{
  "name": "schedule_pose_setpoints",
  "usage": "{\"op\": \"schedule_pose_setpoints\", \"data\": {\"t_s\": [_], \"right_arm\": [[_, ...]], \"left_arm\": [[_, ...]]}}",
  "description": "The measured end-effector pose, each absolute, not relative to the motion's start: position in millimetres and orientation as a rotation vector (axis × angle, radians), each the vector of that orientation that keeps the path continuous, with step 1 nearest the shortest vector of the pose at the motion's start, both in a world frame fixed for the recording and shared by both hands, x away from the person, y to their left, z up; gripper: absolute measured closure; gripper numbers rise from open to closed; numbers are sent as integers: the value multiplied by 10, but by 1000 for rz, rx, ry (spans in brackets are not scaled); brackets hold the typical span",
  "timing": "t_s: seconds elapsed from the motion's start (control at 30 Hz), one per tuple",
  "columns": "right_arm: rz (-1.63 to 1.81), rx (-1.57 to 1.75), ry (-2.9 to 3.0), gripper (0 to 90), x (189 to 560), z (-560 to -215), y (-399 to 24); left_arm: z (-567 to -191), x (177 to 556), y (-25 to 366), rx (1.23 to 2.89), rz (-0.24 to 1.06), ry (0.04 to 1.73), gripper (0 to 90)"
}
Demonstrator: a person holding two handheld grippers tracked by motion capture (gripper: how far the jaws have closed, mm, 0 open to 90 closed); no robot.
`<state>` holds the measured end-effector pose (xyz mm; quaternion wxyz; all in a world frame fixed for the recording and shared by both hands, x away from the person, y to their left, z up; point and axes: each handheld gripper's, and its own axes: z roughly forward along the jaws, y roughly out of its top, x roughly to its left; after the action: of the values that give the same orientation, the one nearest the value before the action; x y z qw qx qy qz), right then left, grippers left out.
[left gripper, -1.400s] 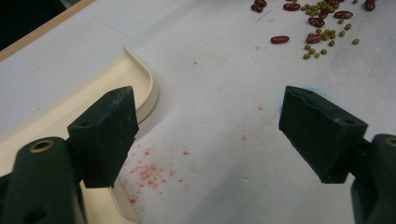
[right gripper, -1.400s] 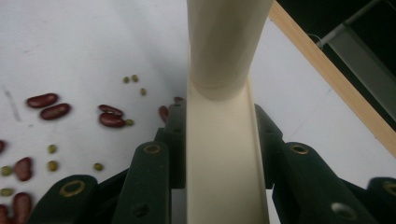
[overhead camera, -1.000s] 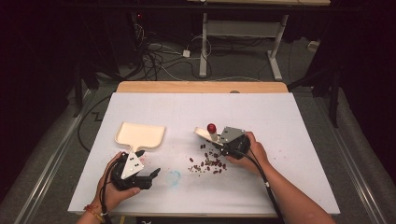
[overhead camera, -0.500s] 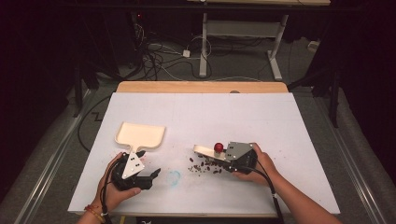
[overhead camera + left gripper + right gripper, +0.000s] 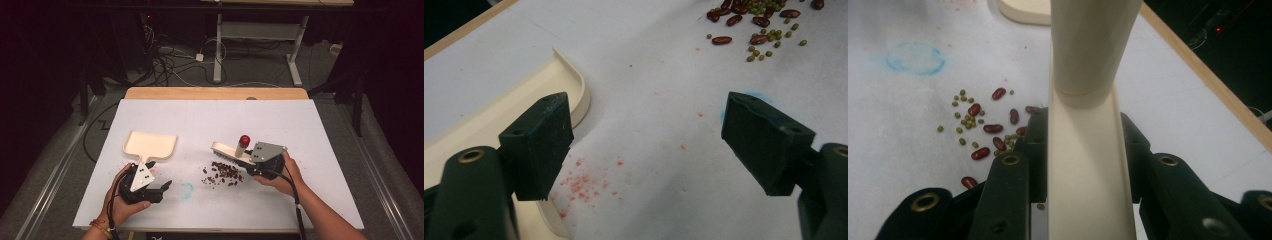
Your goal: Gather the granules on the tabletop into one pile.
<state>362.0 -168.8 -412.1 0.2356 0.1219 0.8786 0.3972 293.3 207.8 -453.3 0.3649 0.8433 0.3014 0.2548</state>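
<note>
1. Cream plastic fills my right gripper view: the brush (image 5: 1083,150) runs up between the jaws, which are clamped on its handle, and its far end is cut off by the top edge.
2. From the high view I see the right gripper (image 5: 249,165) hold that brush level above the white table (image 5: 310,195), bristle head out to the left, a red knob (image 5: 244,140) standing on it; I cannot make out the bristles themselves.
3. Beans (image 5: 223,173) lie scattered just under and beside the brush head. In the right gripper view they are red kidney beans mixed with small green ones (image 5: 979,132), some hidden behind the jaws.
4. My left gripper (image 5: 165,189) rests low at the near left, jaws wide apart with nothing between them.
5. Its left jaw overlaps the cream dustpan (image 5: 484,122), so I cannot tell whether it touches the rim; the pan's handle is covered by the gripper body in the high view.
6. A faint blue ring (image 5: 186,189) marks the table near the left gripper.
</note>
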Motion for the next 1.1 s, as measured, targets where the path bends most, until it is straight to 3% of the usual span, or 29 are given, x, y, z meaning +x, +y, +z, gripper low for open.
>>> {"op": "schedule_pose_setpoints", "data": {"t_s": [0.33, 0.57, 0.8, 1.1], "right_arm": [[1308, 426, 2483, 677, 3373, -3953, -1508], [1346, 484, 2660, 677, 3228, -4168, -1134], [1319, 643, 2613, 677, 3256, -4377, -917], [1292, 859, 2517, 676, 3403, -4409, -1078]], "left_arm": [[-4440, 2943, 2255, 2095, 729, 826, 199], [-4399, 2942, 2382, 2006, 727, 906, 199], [-4418, 2953, 2369, 2020, 720, 906, 199], [-4467, 2954, 2290, 2074, 700, 880, 199]]}}
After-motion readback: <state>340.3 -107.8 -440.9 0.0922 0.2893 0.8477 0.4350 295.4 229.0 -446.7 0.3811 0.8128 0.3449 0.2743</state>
